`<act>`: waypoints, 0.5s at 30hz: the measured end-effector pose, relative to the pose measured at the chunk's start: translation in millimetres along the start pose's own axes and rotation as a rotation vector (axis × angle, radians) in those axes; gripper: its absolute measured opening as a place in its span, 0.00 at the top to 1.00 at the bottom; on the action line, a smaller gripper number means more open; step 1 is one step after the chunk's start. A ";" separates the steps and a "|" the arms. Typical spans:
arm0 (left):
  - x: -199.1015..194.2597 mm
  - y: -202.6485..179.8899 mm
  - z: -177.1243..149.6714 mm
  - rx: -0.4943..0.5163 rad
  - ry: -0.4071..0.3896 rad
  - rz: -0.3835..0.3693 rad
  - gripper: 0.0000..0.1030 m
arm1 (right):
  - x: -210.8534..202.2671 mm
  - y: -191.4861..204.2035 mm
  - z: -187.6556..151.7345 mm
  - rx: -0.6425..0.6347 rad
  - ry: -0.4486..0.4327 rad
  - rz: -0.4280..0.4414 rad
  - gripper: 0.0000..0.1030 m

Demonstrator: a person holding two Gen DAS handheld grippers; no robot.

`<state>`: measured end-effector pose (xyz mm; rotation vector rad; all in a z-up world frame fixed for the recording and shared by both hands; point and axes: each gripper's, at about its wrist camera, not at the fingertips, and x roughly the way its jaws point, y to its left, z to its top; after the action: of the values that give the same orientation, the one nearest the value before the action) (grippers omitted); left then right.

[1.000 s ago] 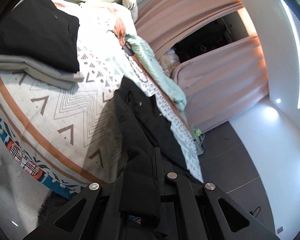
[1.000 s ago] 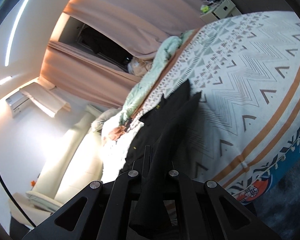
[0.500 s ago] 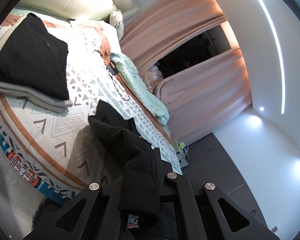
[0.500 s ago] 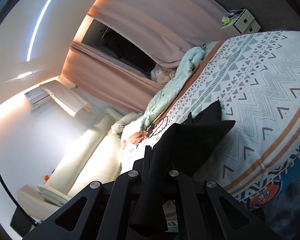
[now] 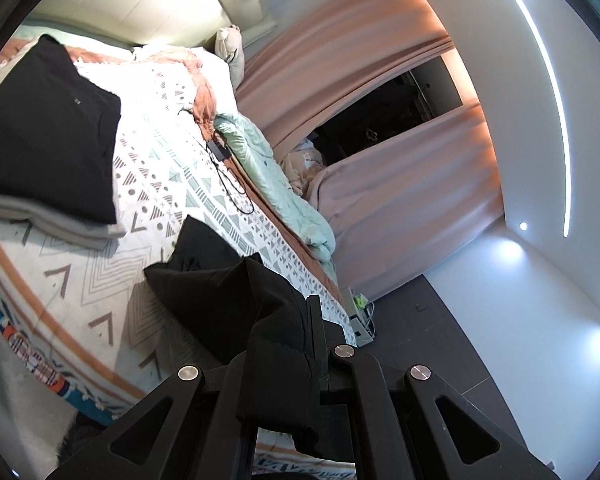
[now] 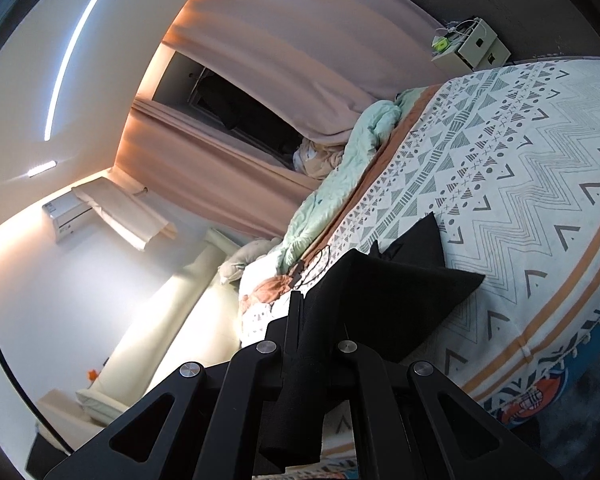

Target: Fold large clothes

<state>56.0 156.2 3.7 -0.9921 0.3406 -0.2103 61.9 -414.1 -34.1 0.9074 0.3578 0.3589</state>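
Note:
A black garment (image 5: 228, 292) hangs over the patterned bedspread (image 5: 100, 280), lifted at one edge. My left gripper (image 5: 300, 320) is shut on a bunched fold of it, the cloth draping over the left finger. In the right wrist view the same black garment (image 6: 384, 292) stretches out from my right gripper (image 6: 306, 320), which is shut on another part of its edge. The far end of the cloth still rests on the bedspread (image 6: 520, 208). The fingertips of both grippers are hidden under the fabric.
A folded black garment on a folded grey one (image 5: 48, 136) lies at the left of the bed. A mint quilt (image 5: 276, 184), a black cable (image 5: 228, 176) and a pillow lie along the far side. Pink curtains (image 5: 400, 120) and a small white bedside cabinet (image 6: 472, 46) stand beyond.
Both grippers have risen with the black garment, pulling most of it off the bed. The cloth now hangs in a bunched fold where it lay long and flat a second ago.

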 end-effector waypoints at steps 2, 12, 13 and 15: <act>8.6 -2.0 5.3 0.003 -0.006 0.001 0.99 | 9.0 0.1 6.0 0.000 -0.008 -0.003 0.97; 74.3 -10.4 49.2 0.002 -0.052 0.036 0.99 | 68.6 -0.4 47.1 0.043 -0.061 0.005 0.97; 81.5 -10.9 53.1 -0.001 -0.053 0.038 0.99 | 78.2 -2.0 53.1 0.050 -0.067 0.002 0.97; 100.2 -11.3 62.2 -0.004 -0.054 0.046 0.99 | 92.4 -5.0 60.9 0.071 -0.068 -0.002 0.97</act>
<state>172.0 166.1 25.9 -0.9916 0.3138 -0.1410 171.3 -418.1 -17.4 0.9866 0.3100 0.3145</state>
